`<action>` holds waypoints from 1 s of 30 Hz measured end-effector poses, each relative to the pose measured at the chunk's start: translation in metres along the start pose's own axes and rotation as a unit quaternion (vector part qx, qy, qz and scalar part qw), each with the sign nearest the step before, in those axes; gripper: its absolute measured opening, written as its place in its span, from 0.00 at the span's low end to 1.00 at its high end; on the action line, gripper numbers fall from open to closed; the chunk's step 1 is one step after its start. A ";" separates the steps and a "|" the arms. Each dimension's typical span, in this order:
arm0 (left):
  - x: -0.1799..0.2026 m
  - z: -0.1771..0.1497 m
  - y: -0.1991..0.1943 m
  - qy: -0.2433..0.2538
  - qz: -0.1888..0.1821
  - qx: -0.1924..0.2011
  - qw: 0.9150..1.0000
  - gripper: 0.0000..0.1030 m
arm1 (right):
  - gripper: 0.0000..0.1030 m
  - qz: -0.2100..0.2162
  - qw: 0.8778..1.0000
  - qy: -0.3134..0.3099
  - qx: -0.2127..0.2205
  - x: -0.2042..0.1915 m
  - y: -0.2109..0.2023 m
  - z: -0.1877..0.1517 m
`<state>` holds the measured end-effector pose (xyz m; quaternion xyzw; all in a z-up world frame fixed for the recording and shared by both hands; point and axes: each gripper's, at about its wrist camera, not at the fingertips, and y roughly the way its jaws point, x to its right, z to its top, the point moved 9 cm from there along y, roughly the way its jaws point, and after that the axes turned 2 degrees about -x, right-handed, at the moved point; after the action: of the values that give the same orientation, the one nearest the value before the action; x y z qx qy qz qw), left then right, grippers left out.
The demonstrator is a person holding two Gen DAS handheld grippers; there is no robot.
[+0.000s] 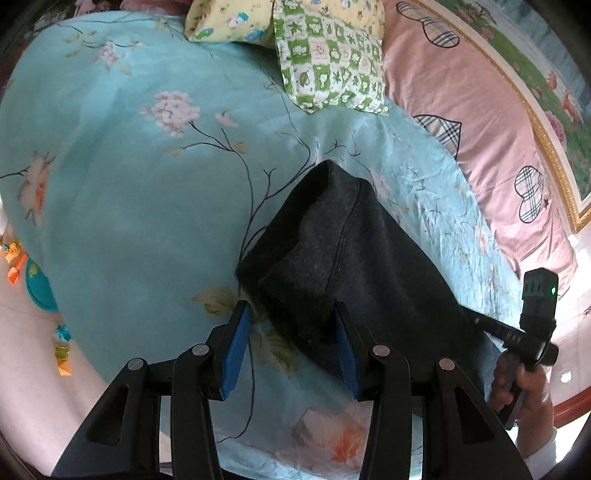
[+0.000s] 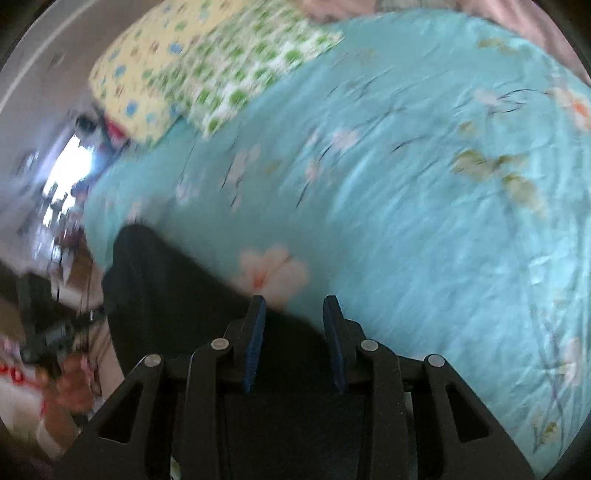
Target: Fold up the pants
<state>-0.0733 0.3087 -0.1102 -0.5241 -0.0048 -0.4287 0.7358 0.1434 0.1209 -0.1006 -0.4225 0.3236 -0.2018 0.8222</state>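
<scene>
the left gripper [image 1: 291,325] is nearest in its own view, its blue pads [image 1: 234,350] standing apart with a wide gap. a folded corner of the dark pants [image 1: 332,251] lies between them low down, but the pads do not press on it; the right pad sits against the cloth edge, the left one over bare quilt. the pants lie as a folded dark heap on the turquoise flowered quilt [image 1: 129,203], running from the gripper back to a rounded end near the middle of the bed. at the right edge of that view a hand [image 1: 524,387] holds the other gripper's handle beside the pants.

in the blurred right wrist view the right gripper [image 2: 293,321] has its pads [image 2: 255,343] set at a narrower gap. dark cloth of the pants [image 2: 166,295] lies under and between the fingers; whether they pinch it cannot be told through the blur. the pants stretch away to the left there, over the quilt [image 2: 406,203].

further back, a green checked pillow [image 1: 328,55] and a yellow one [image 1: 229,18] lie at the head of the bed, with pink bedding [image 1: 461,110] printed with plaid hearts along the right side. toys [image 1: 22,266] lie on the floor at far left.
</scene>
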 end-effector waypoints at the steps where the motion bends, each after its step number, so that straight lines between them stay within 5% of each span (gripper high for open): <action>1: 0.001 0.001 0.003 0.001 -0.001 -0.002 1.000 0.44 | 0.33 -0.007 1.000 -0.017 -0.004 -0.003 0.001 -0.003; 9: 0.009 0.008 0.021 0.013 -0.001 0.000 1.000 0.44 | 0.33 0.001 0.997 -0.055 -0.058 -0.005 0.016 0.003; 14: 0.015 0.011 0.020 0.015 -0.022 0.007 1.000 0.23 | 0.18 -0.012 0.994 -0.081 -0.069 -0.014 0.014 -0.002; 21: 0.054 0.026 -0.028 0.084 -0.028 0.077 0.993 0.20 | 0.10 -0.075 0.991 -0.102 0.043 -0.034 -0.051 0.015; 24: 0.066 0.032 -0.045 0.094 -0.051 0.094 0.990 0.20 | 0.10 -0.137 0.979 -0.123 0.092 -0.035 -0.068 0.027; 30: 0.061 0.036 -0.014 0.117 -0.012 0.077 0.990 0.20 | 0.09 -0.200 0.966 -0.135 0.097 -0.019 -0.035 0.029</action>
<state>-0.0275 0.2967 -0.0556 -0.4117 0.0421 -0.4943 0.7644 0.1482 0.1293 -0.0526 -0.4200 0.0976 -0.3340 0.8381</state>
